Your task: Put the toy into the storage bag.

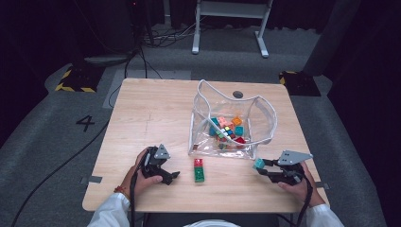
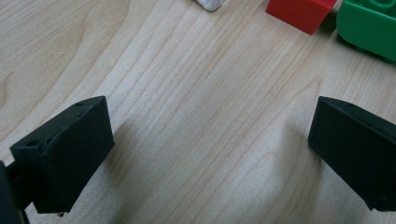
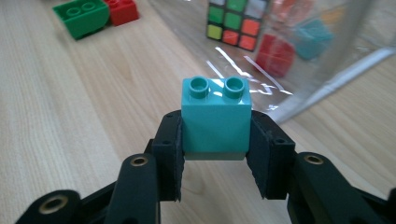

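Right gripper (image 3: 215, 154): clamped on teal two-stud plastic brick (image 3: 215, 119).
Left gripper (image 2: 210, 158): wide, empty.
Risk: brick snagging the clear plastic bag's (image 1: 265, 111) rim at eleven o'clock, slipping loose.

The table (image 1: 151, 113) is a square of pale wood with fine straight grain, standing on grey carpet. On its far right part sits a clear plastic bag (image 1: 265, 118) with white edging, its mouth open upward and coloured blocks and a puzzle cube lying inside. Just in front of the bag, near the middle of the near half, a red block (image 1: 198, 162) and a green block (image 1: 199, 175) lie touching in a short row directly on the wood.
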